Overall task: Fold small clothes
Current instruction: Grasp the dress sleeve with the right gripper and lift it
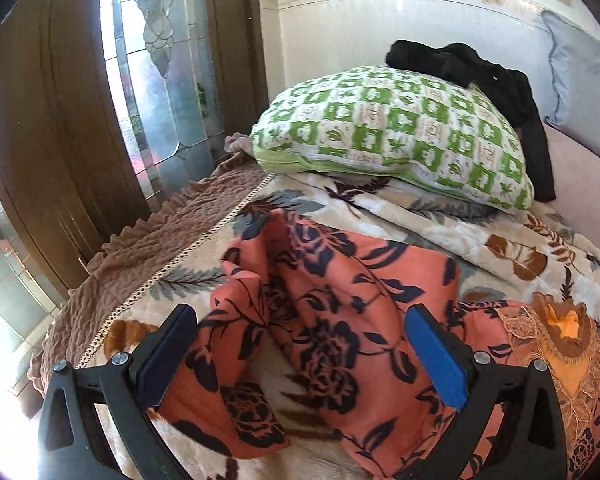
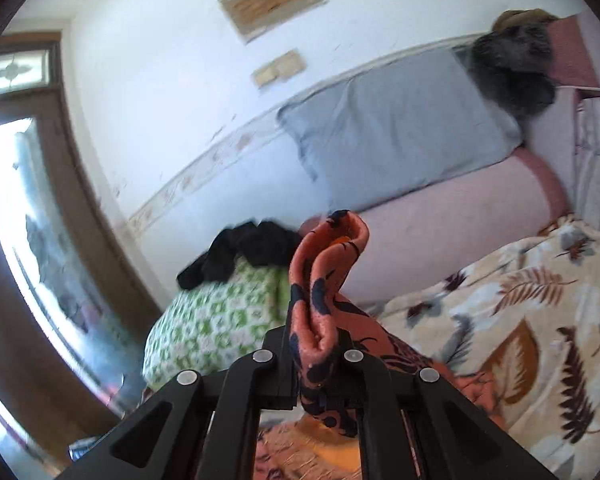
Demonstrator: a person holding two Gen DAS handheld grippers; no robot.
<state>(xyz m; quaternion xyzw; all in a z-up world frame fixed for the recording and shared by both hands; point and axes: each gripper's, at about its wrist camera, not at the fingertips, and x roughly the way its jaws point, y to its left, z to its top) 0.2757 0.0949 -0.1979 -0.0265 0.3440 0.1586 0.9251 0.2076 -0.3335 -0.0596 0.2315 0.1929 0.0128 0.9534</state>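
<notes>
1. Left wrist view: the left gripper [image 1: 300, 360] hovers with jaws spread wide over the orange floral garment [image 1: 332, 320], which lies rumpled on the leaf-print blanket [image 1: 440, 220] just in front of the green checked pillow [image 1: 392, 132]; cloth passes between the blue pads [image 1: 436, 360] but is not pinched
2. Right of the pillow in the same view, the garment's embroidered neckline [image 1: 560, 344] lies bunched on the blanket, and a black garment [image 1: 480, 76] is draped over the pillow's top, apparently unfolded
3. Right wrist view: the right gripper [image 2: 320, 344] is clamped on a bunched fold of the orange garment [image 2: 324, 280], held up right of the pillow [image 2: 220, 316]
4. Judged from this, folding has barely begun: no crease laid, no neat stack visible
</notes>
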